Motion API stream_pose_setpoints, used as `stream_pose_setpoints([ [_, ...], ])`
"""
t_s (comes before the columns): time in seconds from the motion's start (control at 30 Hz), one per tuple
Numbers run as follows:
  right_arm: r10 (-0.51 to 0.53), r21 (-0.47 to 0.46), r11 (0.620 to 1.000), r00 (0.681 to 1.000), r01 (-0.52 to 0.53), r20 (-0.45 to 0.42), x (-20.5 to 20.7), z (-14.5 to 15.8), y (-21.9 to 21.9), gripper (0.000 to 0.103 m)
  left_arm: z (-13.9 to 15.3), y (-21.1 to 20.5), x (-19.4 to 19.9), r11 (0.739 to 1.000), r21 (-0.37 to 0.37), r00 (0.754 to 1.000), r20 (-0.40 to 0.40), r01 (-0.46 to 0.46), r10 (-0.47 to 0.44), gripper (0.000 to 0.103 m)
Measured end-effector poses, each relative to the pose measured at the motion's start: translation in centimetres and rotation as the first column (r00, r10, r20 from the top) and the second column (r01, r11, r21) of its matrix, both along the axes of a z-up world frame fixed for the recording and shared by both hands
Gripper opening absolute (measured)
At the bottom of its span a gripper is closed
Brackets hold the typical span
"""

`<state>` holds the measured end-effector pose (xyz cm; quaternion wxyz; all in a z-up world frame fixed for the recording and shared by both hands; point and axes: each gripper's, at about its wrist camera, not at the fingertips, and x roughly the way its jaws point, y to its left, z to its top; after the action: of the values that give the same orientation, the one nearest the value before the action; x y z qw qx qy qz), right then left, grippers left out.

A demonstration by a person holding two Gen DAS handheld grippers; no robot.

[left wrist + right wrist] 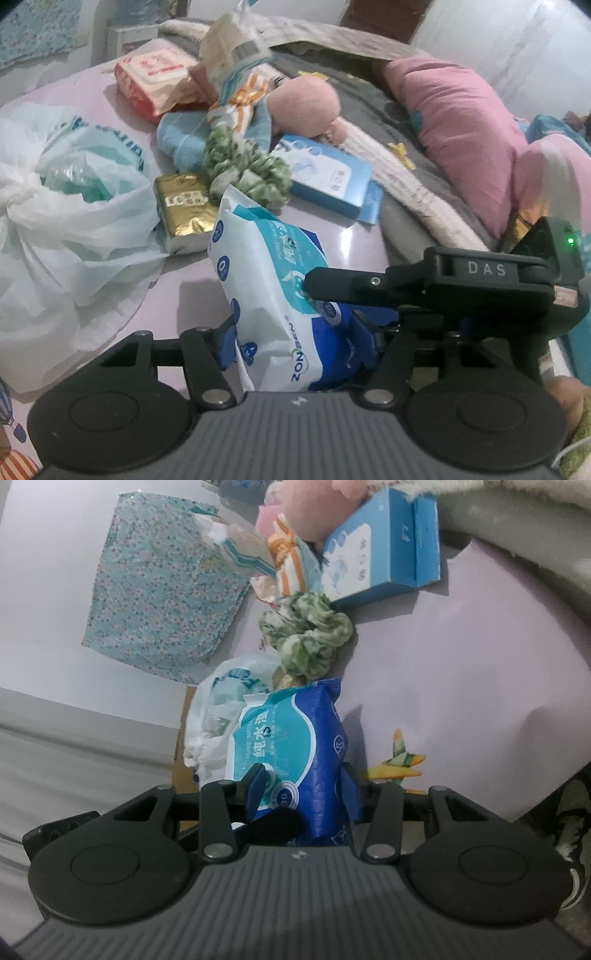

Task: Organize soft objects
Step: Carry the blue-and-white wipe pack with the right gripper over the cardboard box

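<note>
wipes pack (273,295) stands on the lilac bed sheet (184,288), its lower end hidden behind both tools. right gripper (303,790) pinches it between blue pads, while left gripper (295,343) brackets it, contact unclear. print reads "pure water" and "zonbeni"; the gold packet (184,210) shows only "lc", the rest blurred.

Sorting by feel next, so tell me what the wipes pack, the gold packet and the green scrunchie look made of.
Wipes pack: glossy printed plastic film; it creases and shines. Gold packet: probably metallic-look plastic wrap, judging by bright crinkled glints. Green scrunchie: soft matte fabric, gathered into ruffles; the weave is too blurred to name.
</note>
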<state>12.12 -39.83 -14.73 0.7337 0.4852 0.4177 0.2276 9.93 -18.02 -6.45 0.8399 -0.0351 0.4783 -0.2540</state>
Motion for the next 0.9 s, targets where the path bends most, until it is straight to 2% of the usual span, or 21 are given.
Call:
stream_pose_setpoints([
  [0.2,0.004,-0.013,1.000,0.997,-0.003,0.073,-1.5,3.2,0.0,0.043,3.0,1.1,-1.8,0.999,-0.047,0.998,0.066,0.005,-0.002,0.059],
  [0.43,0.083,-0.055,0.996,0.977,-0.074,0.196,-1.2,8.7,2.7,0.043,7.4,4.8,-3.4,0.994,-0.090,0.983,0.171,-0.057,0.071,0.057],
  [0.67,0.246,-0.088,0.969,0.922,-0.231,0.300,2.7,14.4,9.8,0.043,12.0,11.4,-3.7,0.972,-0.119,0.938,0.261,-0.203,0.228,0.057],
  [0.9,0.439,-0.128,0.898,0.841,-0.421,0.315,8.3,18.9,20.5,0.044,14.6,20.3,-1.4,0.915,-0.130,0.877,0.264,-0.381,0.402,0.058],
])
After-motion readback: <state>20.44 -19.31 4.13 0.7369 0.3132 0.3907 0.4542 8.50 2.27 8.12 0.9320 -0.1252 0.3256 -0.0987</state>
